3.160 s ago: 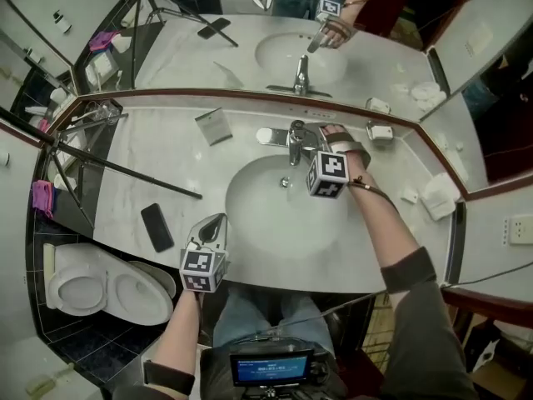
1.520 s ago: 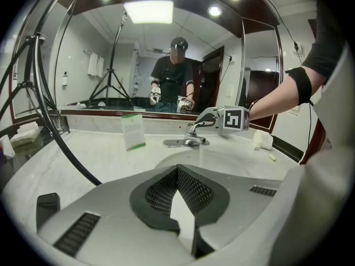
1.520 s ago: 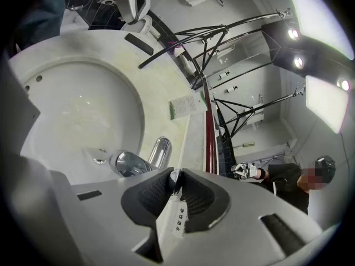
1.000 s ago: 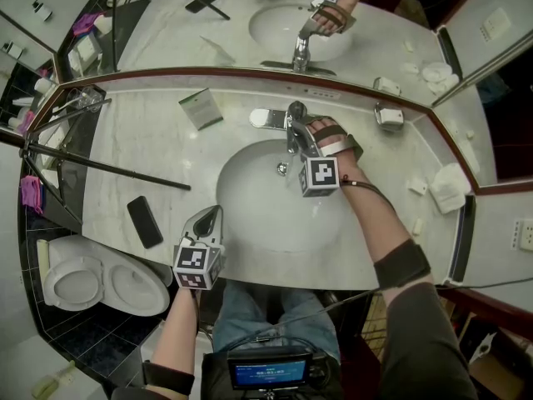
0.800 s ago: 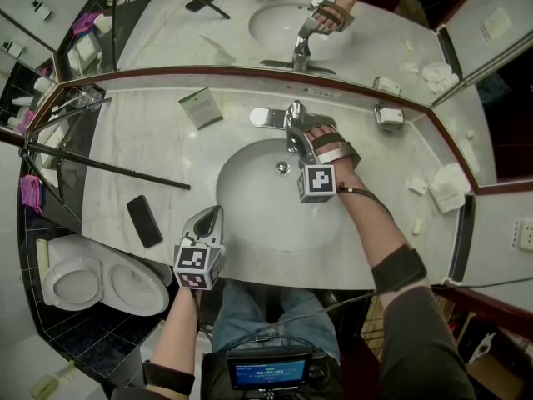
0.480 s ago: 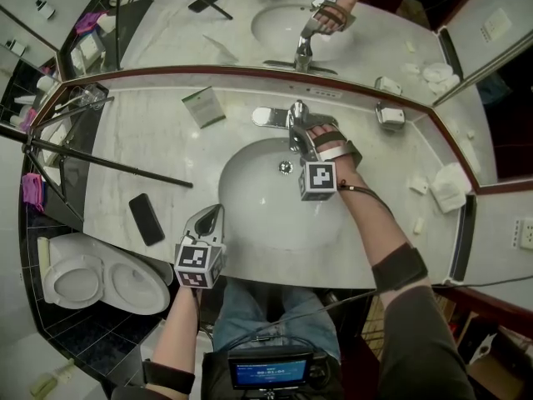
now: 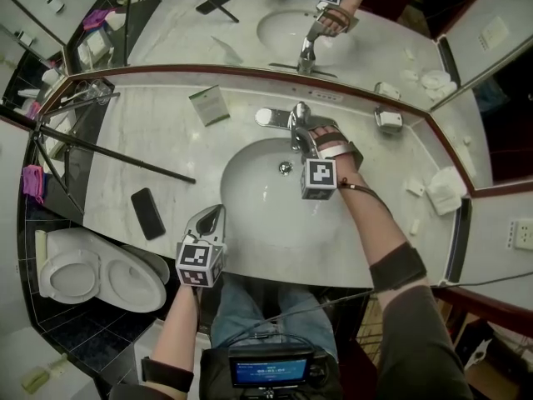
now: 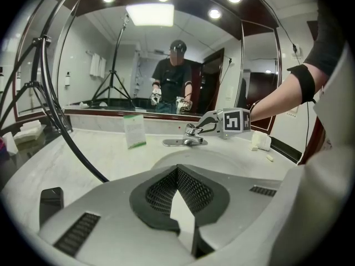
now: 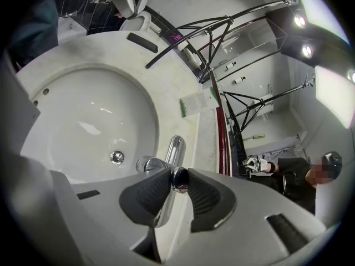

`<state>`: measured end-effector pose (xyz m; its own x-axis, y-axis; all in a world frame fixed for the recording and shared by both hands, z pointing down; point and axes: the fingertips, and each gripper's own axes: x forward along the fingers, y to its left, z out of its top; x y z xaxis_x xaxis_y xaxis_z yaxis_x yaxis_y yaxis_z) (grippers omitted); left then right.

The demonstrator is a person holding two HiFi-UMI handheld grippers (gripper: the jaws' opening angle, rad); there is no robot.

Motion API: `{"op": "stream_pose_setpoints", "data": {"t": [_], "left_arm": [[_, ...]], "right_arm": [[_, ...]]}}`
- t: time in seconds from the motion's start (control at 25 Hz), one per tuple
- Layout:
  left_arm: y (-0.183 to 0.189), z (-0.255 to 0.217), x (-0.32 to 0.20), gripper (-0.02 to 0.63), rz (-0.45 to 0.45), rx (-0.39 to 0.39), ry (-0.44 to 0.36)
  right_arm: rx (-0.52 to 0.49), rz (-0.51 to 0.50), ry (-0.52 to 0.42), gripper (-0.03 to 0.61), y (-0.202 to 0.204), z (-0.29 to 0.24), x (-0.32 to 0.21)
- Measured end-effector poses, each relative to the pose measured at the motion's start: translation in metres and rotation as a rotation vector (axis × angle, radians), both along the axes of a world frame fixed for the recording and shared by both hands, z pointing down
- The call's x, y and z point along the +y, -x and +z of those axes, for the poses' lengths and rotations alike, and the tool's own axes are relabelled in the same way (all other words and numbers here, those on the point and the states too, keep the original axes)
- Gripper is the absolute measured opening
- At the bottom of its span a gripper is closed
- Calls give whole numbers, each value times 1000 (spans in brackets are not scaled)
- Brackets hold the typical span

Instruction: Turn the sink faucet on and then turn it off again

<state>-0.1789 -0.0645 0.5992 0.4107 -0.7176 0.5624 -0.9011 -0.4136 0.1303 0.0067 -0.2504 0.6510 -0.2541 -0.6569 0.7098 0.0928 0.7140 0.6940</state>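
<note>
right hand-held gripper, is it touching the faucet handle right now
Touching. The right gripper view shows the faucet handle pinched between both pads of the right hand-held gripper, no gap either side, though its jaws have just been opening.

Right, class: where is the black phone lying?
Head view, left side: the phone lies on the counter, left of the sink basin, below the tripod leg.

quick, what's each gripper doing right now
Left gripper: closed, empty.
Right gripper: around the faucet handle, pads touching it; jaws have just been opening.
</note>
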Motion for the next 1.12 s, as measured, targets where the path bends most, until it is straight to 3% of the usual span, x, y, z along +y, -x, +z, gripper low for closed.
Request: {"op": "stream_pose_setpoints", "data": {"t": [0.16, 0.44, 0.8, 1.12], "left_arm": [[1, -8, 3, 2, -2, 0, -13], [5, -19, 13, 2, -6, -7, -24], [3, -44, 23, 2, -13, -15, -45], [2, -58, 32, 2, 0, -30, -55]], "right_arm": [[13, 28, 52, 89, -1, -4, 6], [26, 14, 149, 15, -1, -21, 32], [-47, 85, 278, 15, -15, -65, 80], [-106, 132, 326, 15, -24, -87, 120]]}}
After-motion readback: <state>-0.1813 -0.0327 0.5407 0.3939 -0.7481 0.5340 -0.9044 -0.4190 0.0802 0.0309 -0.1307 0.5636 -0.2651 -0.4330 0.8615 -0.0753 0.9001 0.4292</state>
